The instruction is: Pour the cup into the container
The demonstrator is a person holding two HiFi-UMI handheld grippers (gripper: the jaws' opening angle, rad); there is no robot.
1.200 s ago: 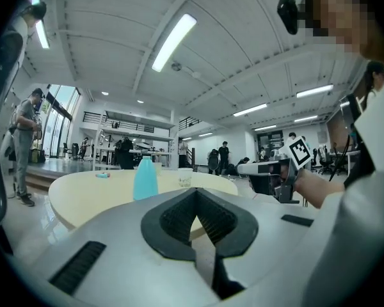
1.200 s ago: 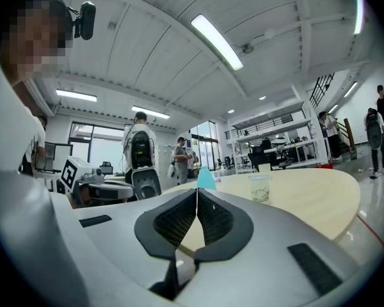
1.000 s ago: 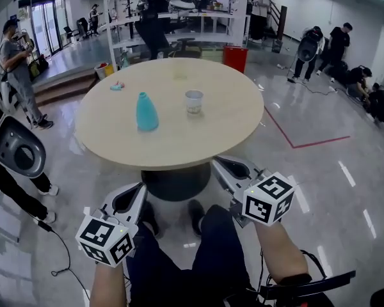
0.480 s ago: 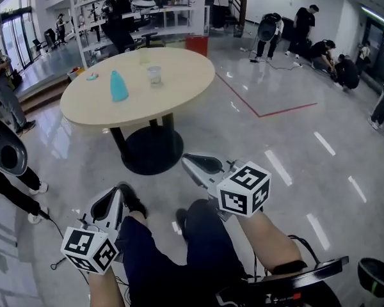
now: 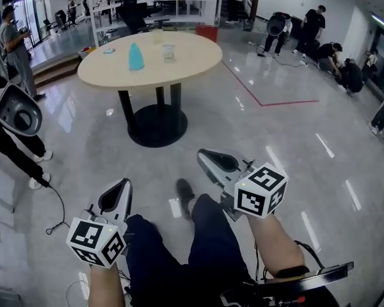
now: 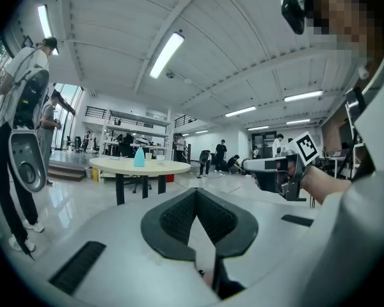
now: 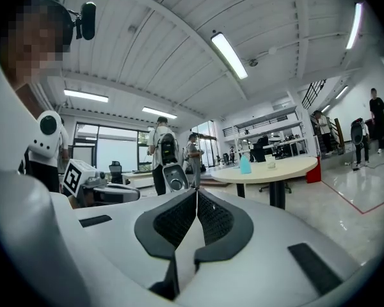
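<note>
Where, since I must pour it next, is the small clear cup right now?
In the head view, the small clear cup stands on the round beige table in the upper left, just right of the turquoise cone-shaped container.

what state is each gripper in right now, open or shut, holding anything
Left gripper: closed, nothing between its jaws.
Right gripper: closed, nothing between its jaws.

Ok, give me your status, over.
Left gripper, right gripper shut, empty, over the lap. Cup, blue container on round table, far ahead. Only floor between.
</note>
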